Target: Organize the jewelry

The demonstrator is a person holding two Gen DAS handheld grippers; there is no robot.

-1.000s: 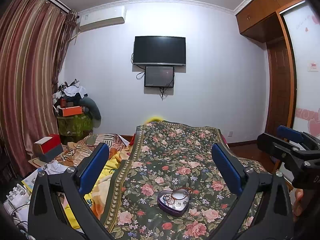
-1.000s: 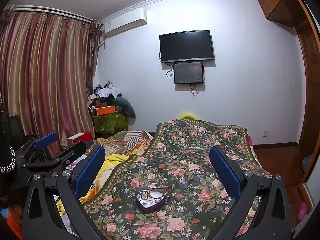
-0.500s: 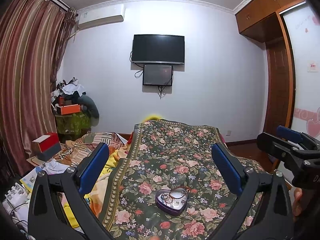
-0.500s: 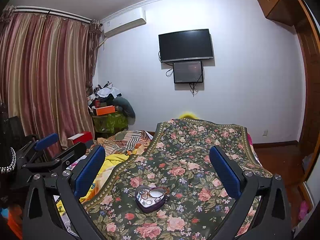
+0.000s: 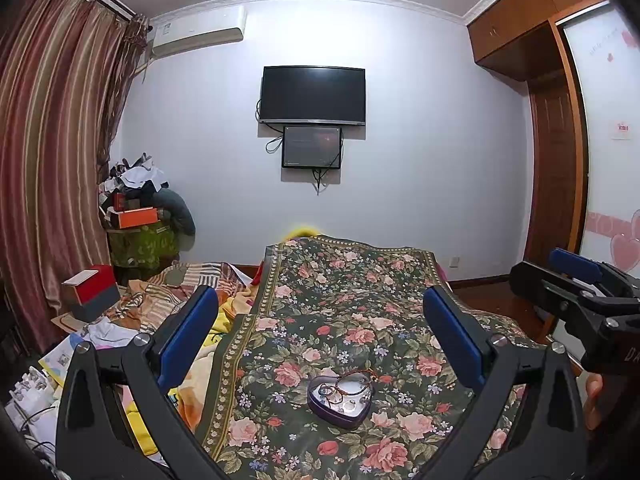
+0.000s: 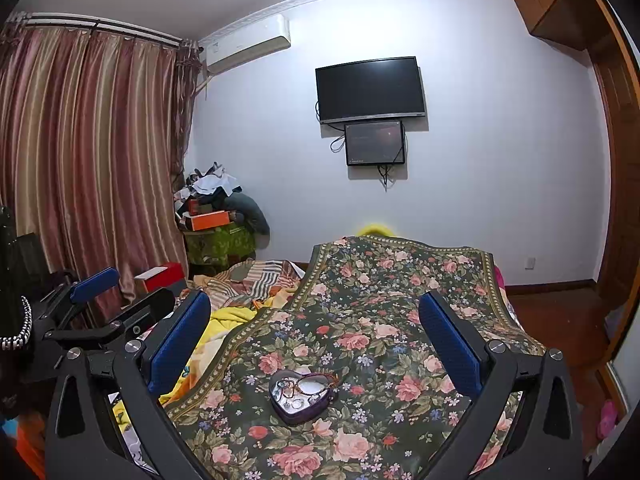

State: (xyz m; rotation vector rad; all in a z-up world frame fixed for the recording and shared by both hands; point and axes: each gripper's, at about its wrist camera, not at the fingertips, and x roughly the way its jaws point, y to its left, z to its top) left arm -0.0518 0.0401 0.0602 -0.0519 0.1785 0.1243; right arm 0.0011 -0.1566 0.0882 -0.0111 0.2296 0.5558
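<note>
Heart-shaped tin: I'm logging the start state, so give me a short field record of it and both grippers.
container: purple heart-shaped tin, lid off
contents: rings and a beaded bracelet, partly over the rim
support: floral bedspread
left gripper: open, above the bed, holding nothing
right gripper: open, holding nothing
contact: neither gripper touches the tin

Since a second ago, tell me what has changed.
Little: the left gripper tilted slightly up and leftward, so the heart-shaped box sits a bit farther right in its view. Nothing grasped or released. Both grippers stay open above the floral bedspread; the box hasn't moved.
</note>
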